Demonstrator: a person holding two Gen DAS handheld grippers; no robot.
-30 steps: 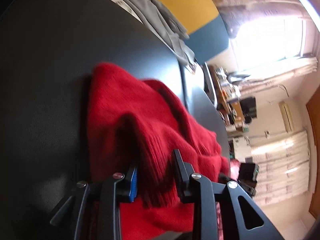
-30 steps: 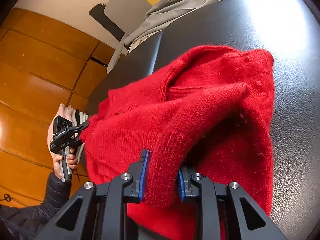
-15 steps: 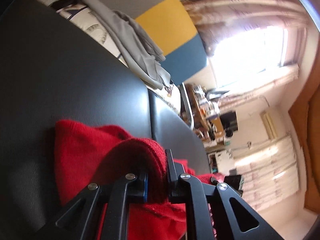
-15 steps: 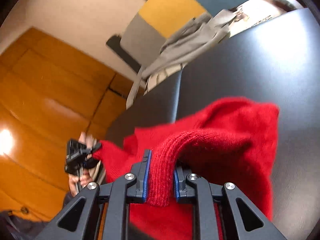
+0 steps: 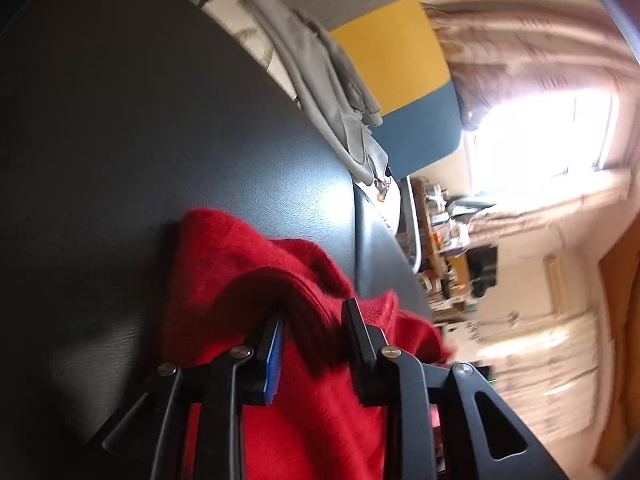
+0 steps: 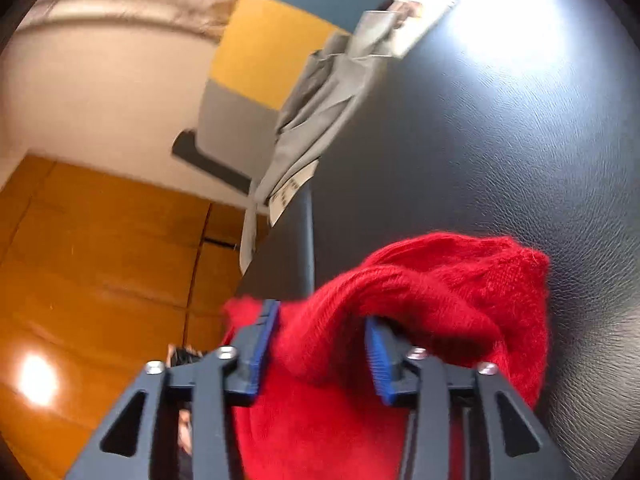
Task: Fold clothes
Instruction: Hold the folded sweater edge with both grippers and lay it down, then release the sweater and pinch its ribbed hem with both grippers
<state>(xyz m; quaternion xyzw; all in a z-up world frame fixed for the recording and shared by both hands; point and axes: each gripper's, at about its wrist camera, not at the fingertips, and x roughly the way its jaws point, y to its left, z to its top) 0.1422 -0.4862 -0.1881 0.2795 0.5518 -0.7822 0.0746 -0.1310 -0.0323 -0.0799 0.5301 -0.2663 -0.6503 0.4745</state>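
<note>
A fuzzy red knit sweater (image 6: 432, 300) lies bunched on a dark, grained leatherette table (image 6: 500, 140), its ribbed edge humped into a thick fold. The right gripper (image 6: 320, 344) is opening, its 2 blue-padded jaws spread with the fold loose between them. The left gripper (image 5: 312, 340) is opening too; sweater (image 5: 240, 264) fabric sits between its jaws, apart from the pads. A limp grey garment (image 5: 320, 80) drapes the table's far edge.
</note>
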